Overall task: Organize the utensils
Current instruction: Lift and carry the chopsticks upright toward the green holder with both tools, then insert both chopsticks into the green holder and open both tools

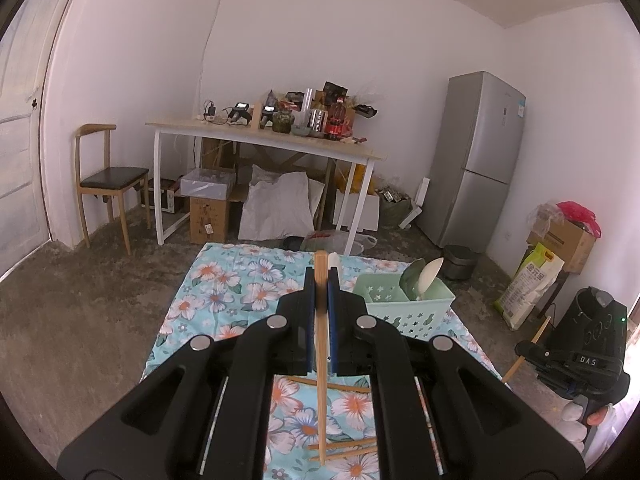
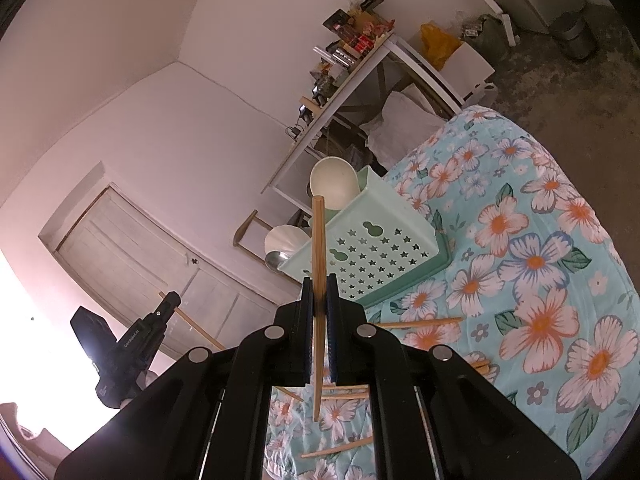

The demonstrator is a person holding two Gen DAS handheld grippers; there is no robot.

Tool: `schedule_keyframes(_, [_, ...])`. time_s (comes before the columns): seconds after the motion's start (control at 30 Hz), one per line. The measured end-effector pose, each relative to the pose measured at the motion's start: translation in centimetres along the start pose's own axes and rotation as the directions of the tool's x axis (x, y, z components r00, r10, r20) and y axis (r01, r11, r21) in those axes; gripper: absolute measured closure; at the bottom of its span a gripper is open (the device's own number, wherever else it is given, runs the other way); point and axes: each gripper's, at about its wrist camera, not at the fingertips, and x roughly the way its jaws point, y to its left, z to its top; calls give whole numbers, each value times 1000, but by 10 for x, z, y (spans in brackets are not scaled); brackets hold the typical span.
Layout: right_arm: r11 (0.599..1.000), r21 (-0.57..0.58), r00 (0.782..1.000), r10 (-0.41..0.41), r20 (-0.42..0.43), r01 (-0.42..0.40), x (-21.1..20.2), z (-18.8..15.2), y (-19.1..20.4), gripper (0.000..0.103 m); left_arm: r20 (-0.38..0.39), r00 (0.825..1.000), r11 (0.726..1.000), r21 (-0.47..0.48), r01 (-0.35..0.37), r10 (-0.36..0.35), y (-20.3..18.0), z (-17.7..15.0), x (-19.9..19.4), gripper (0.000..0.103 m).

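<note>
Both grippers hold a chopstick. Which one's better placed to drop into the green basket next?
Right, probably. The right gripper is shut on a chopstick whose upper end already overlaps the green basket close ahead. The left gripper also grips a chopstick, but its basket sits off to the side, farther away.

Two wooden chopsticks (image 1: 320,344) (image 2: 318,280) raised upright off the floral cloth (image 2: 560,280), one pinched in each claw. More chopsticks (image 2: 420,323) scattered flat on the cloth. Mint-green perforated basket (image 2: 372,248) standing on the cloth, holding a white spoon (image 2: 334,182), bowl end up, plus another spoon (image 1: 412,276) beside it.
</note>
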Motion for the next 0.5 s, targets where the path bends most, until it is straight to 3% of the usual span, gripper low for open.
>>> schedule_keyframes(0.5, [998,-51,997,45,57,-42,-6,25,11,97,110,991,995,72,66,-73,-28,46,-1,98])
